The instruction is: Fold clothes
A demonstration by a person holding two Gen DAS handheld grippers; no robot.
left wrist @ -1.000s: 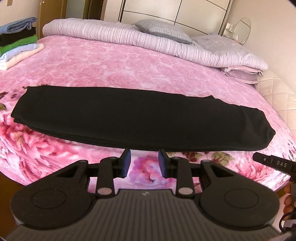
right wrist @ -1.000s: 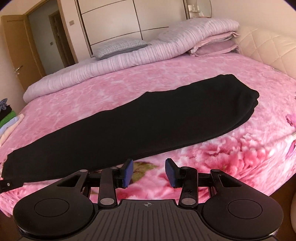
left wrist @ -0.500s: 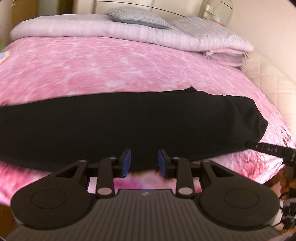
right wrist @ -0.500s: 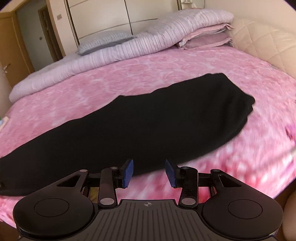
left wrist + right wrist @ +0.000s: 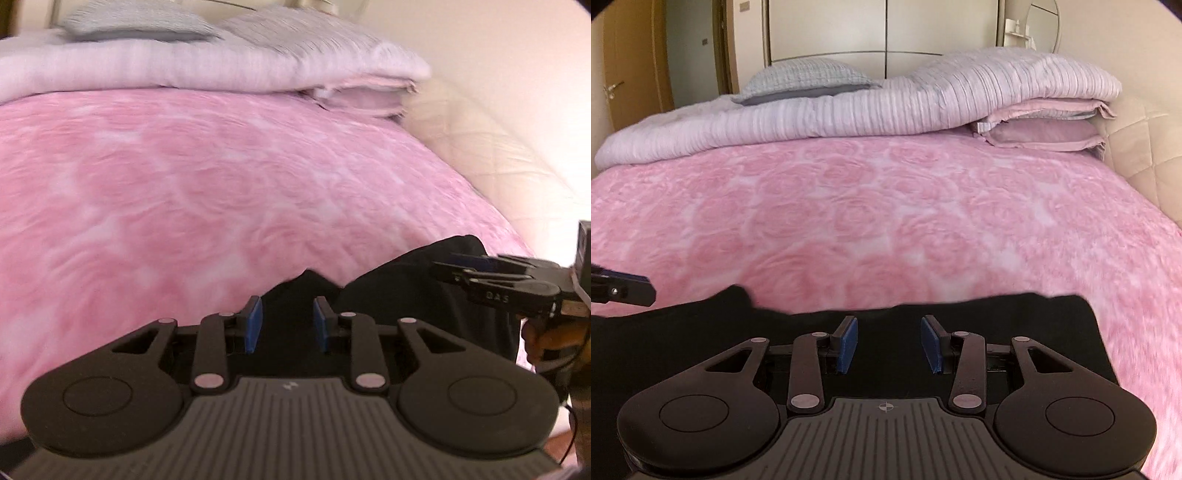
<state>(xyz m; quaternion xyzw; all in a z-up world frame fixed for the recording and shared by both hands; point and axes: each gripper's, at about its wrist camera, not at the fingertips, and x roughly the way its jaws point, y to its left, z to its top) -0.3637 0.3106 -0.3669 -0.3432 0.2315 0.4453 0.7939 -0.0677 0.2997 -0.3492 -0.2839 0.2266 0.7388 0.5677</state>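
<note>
My left tongs (image 5: 284, 325) tilt down over the black garment (image 5: 417, 291) at the pink bed's (image 5: 184, 192) near edge, pads closing with nothing pinched. To the right, my right tongs (image 5: 889, 344) hang spread and empty above it; "DAS" reads on their side. The garment's near part is hidden by the rig.

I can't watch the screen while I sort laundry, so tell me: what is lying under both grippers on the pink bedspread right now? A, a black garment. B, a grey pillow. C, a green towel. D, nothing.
A: a black garment lies on the pink bedspread, under the right gripper and the left gripper.
</note>
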